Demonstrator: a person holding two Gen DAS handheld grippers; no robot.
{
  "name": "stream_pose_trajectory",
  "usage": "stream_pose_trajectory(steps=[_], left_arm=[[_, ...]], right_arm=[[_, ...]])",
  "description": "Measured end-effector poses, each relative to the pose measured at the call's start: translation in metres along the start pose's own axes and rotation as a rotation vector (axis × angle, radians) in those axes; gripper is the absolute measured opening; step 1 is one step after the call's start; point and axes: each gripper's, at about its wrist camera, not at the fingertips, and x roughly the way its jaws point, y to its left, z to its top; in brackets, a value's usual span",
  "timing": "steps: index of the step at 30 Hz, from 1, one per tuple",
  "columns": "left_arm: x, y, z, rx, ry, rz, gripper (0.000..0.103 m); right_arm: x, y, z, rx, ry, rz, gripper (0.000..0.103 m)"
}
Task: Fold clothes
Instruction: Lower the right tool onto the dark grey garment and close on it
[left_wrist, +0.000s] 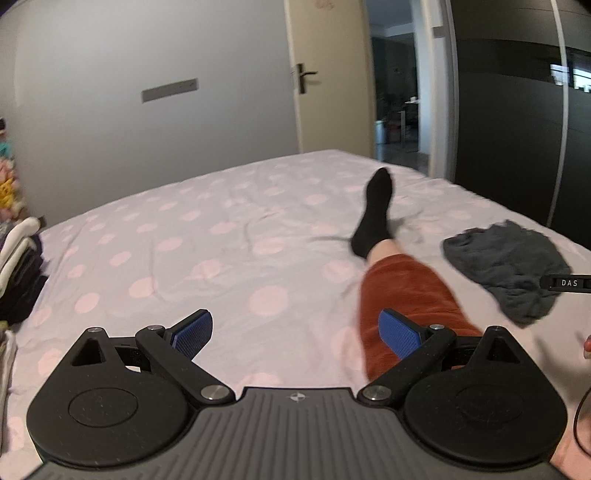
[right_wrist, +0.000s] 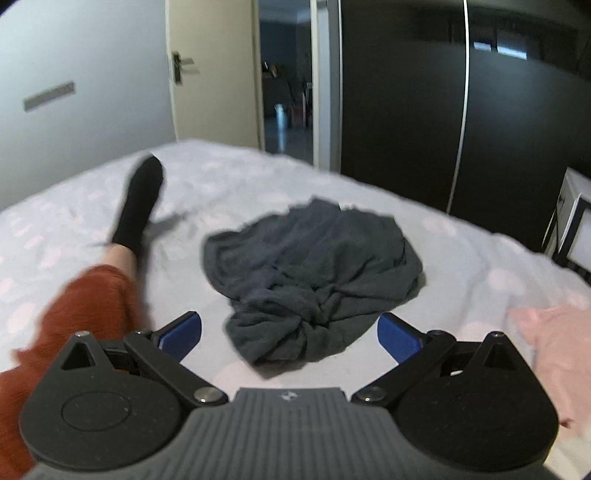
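Bed with dotted sheet (left_wrist: 221, 229). Left gripper (left_wrist: 295, 332): jaws spread, holding nothing; a stack of clothes (left_wrist: 22, 266) lies far left of them. Right gripper (right_wrist: 288, 332): jaws spread, nothing held; grey garment (right_wrist: 314, 273) lies crumpled just ahead, between them. Judged soft, light, limp; grasp an outer edge.
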Motion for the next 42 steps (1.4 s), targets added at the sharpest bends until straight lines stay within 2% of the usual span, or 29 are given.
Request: stream_pose_trajectory(steps=[6,12,15,16,18,21,22,24,26,33,34,35,36,39,42], left_arm=[[0.021,0.026,-0.007,-0.046,0.066,0.051,0.103],[0.038,0.051,-0.023,-0.102,0.136,0.107,0.103],[0.04,0.07,-0.031,-0.143,0.158,0.139,0.103],[0.039,0.076,-0.033,-0.16,0.164,0.146,0.103],[0.035,0.089,-0.035,-0.203,0.168,0.151,0.103],[0.028,0.105,-0.037,-0.225,0.173,0.182,0.103],[0.025,0.11,-0.038,-0.226,0.176,0.194,0.103],[0.02,0.117,-0.039,-0.212,0.178,0.227,0.103],[0.015,0.123,-0.042,-0.203,0.175,0.258,0.103],[-0.013,0.154,-0.047,-0.263,0.15,0.309,0.103],[-0.017,0.158,-0.047,-0.271,0.145,0.315,0.103],[-0.022,0.163,-0.048,-0.28,0.141,0.322,0.103],[-0.026,0.167,-0.048,-0.288,0.136,0.329,0.103],[-0.04,0.18,-0.048,-0.302,0.115,0.367,0.103],[-0.052,0.196,-0.051,-0.352,0.098,0.39,0.103]], right_arm=[[0.089,0.003,0.006,0.008,0.098,0.014,0.102],[0.151,0.009,0.011,0.029,0.181,-0.105,0.101],[0.17,0.008,0.018,0.04,0.218,-0.131,0.099],[0.171,0.013,0.021,0.015,0.224,-0.136,0.094],[0.17,0.028,0.03,-0.064,0.23,-0.144,0.073],[0.16,0.048,0.045,-0.152,0.229,-0.165,0.048],[0.157,0.051,0.051,-0.157,0.224,-0.167,0.044],[0.144,0.056,0.065,-0.168,0.189,-0.173,0.026],[0.123,0.068,0.084,-0.235,0.093,-0.183,0.01],[0.018,0.142,0.179,-0.387,-0.218,-0.074,0.008],[0.003,0.153,0.19,-0.388,-0.241,-0.042,0.008],[-0.015,0.167,0.2,-0.389,-0.261,-0.005,0.002],[-0.034,0.18,0.208,-0.393,-0.289,0.039,0.002],[-0.101,0.227,0.22,-0.438,-0.391,0.22,0.0],[-0.181,0.274,0.212,-0.522,-0.541,0.434,0.0]])
